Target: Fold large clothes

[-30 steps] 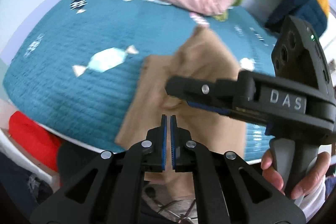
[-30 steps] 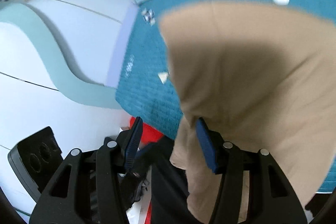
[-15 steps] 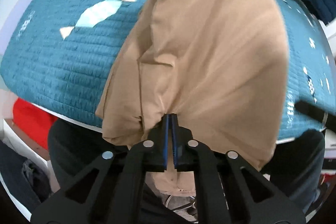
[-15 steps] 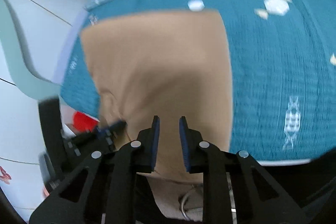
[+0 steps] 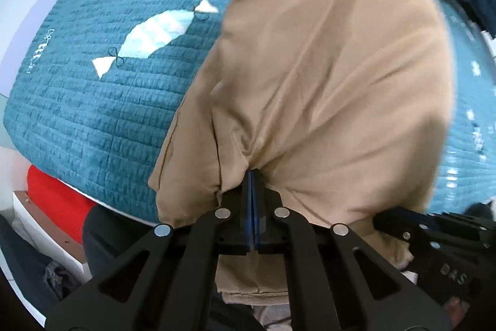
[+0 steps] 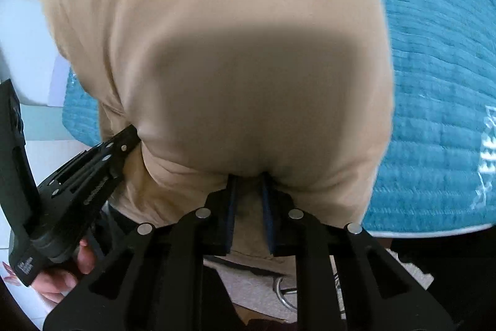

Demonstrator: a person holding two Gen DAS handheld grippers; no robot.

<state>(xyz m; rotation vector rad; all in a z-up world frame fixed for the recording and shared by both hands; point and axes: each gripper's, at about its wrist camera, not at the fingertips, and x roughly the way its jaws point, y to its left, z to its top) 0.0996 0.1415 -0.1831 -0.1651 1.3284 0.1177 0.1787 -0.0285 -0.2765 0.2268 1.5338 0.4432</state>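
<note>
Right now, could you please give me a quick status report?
Left gripper shut on tan garment. Right gripper gapped around its edge; grip unclear. Garment lifted over teal quilt. Nothing in the way.

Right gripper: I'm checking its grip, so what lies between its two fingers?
In the right wrist view, the right gripper has tan cloth bunched in the gap between its fingers; whether they pinch it isn't clear.

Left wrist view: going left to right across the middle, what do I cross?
Teal bedspread with its pale candy-shaped patch → tan garment, bunched where the left gripper has its jaws shut on it → a second strip of teal bedspread at the right edge.
</note>
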